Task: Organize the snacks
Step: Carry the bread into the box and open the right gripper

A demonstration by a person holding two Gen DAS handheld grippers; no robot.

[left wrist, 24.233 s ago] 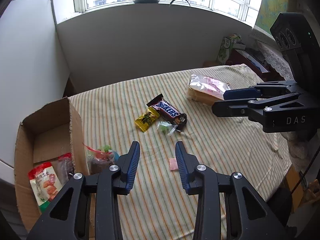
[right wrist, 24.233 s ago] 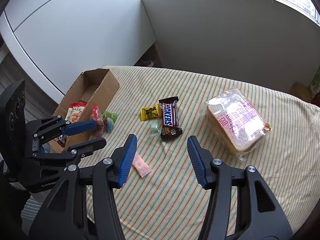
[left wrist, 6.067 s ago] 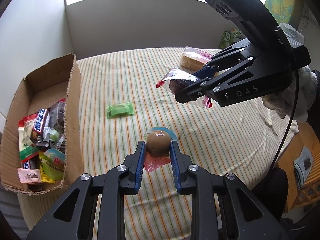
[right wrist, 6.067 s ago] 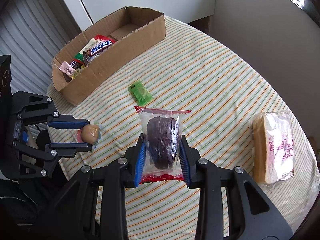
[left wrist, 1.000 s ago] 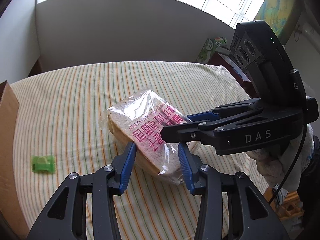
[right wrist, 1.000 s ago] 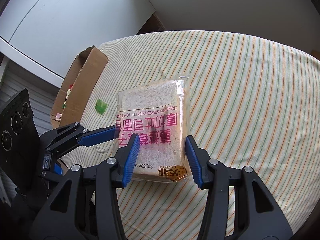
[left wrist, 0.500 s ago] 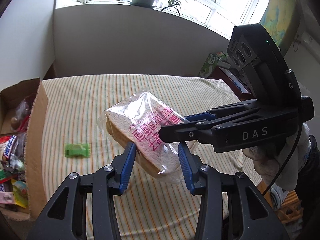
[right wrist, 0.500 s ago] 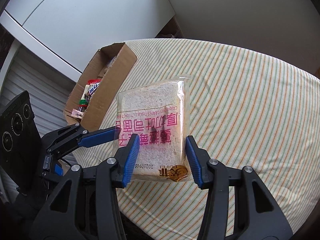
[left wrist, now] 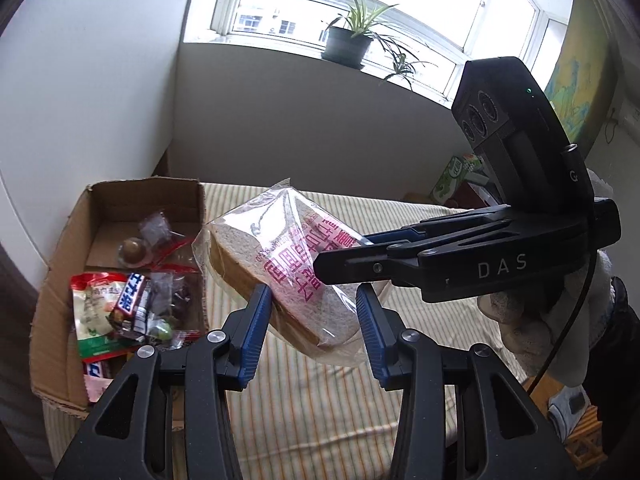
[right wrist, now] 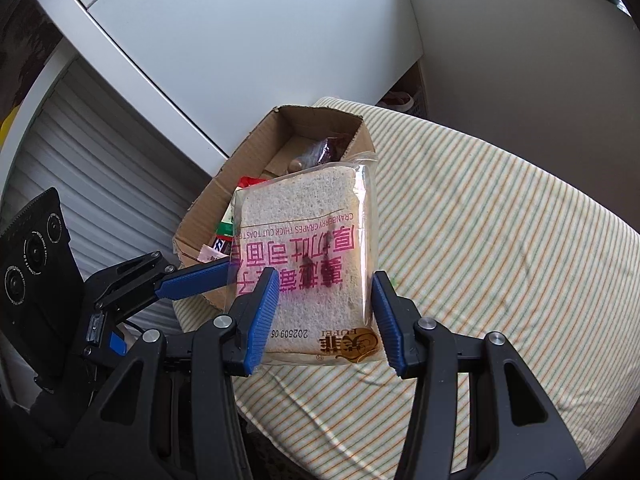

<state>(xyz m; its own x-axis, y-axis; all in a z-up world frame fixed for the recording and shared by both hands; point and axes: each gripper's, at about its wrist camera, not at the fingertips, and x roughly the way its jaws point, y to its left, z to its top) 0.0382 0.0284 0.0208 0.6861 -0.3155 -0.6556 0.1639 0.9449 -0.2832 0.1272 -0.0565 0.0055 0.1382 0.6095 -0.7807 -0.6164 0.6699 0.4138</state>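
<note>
A clear bag of sliced bread [left wrist: 280,256] with pink print is held in the air by both grippers, just right of the cardboard box [left wrist: 56,280]. My left gripper [left wrist: 314,312] is shut on its lower end. My right gripper [right wrist: 324,304] is shut on its sides; it also shows in the left wrist view [left wrist: 400,252]. The bread [right wrist: 308,248] hangs over the striped table edge near the box [right wrist: 208,216]. The box holds several snacks: a Snickers bar [left wrist: 130,300], a red-green packet [left wrist: 94,308], a brown ball sweet [left wrist: 134,251].
The striped tablecloth [left wrist: 320,400] covers the table, seen also in the right wrist view [right wrist: 500,248]. A potted plant [left wrist: 347,46] stands on the windowsill. A green carton [left wrist: 454,178] sits past the far right table edge. White cabinet doors [right wrist: 240,40] stand behind the box.
Both grippers have carried the bread to the left, toward the box, which now shows fully beside it. The green sweet on the cloth is out of view.
</note>
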